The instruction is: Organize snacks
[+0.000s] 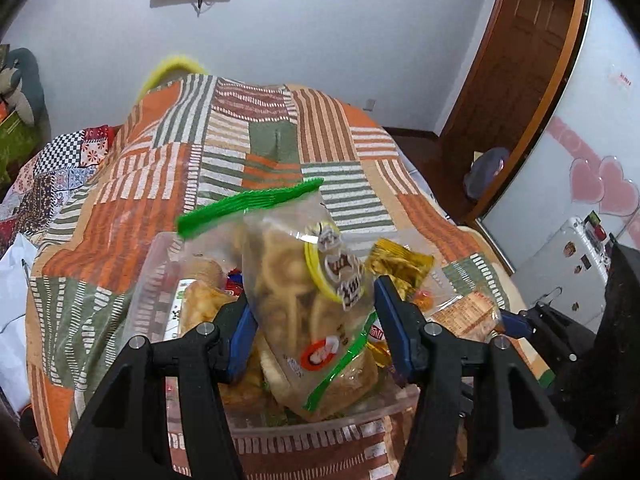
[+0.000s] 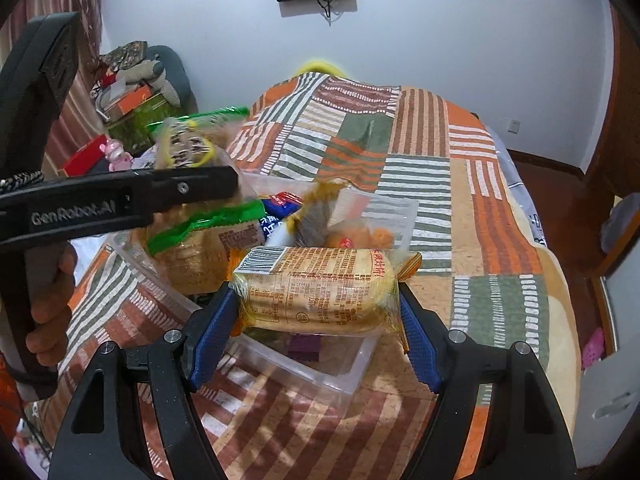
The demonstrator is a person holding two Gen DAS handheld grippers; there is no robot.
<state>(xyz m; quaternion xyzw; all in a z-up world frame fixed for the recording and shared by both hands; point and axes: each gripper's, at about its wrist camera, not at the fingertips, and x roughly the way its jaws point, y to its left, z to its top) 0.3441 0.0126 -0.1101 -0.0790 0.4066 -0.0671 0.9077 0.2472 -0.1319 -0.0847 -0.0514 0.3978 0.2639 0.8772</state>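
Observation:
My left gripper [image 1: 314, 300] is shut on a clear snack bag [image 1: 296, 280] with a green top strip and pale fried pieces inside. The bag hangs over a clear plastic container [image 1: 320, 424] that holds several snack packs. My right gripper [image 2: 316, 300] is shut on a wrapped pack of round cakes [image 2: 320, 292] with orange print and a barcode, held sideways over the container's near rim [image 2: 340, 376]. In the right wrist view the left gripper's black finger [image 2: 192, 188] crosses from the left with the green-edged bag [image 2: 192, 240]. The cake pack [image 1: 464, 312] also shows in the left wrist view.
The container sits on a bed under a striped patchwork blanket [image 1: 260, 140]. A gold packet [image 1: 400, 260] sticks up in the container. A person's hand [image 2: 48, 300] grips the left handle. Boxes and soft toys [image 2: 132, 92] pile up at the left, and a wooden door [image 1: 520, 60] stands at the right.

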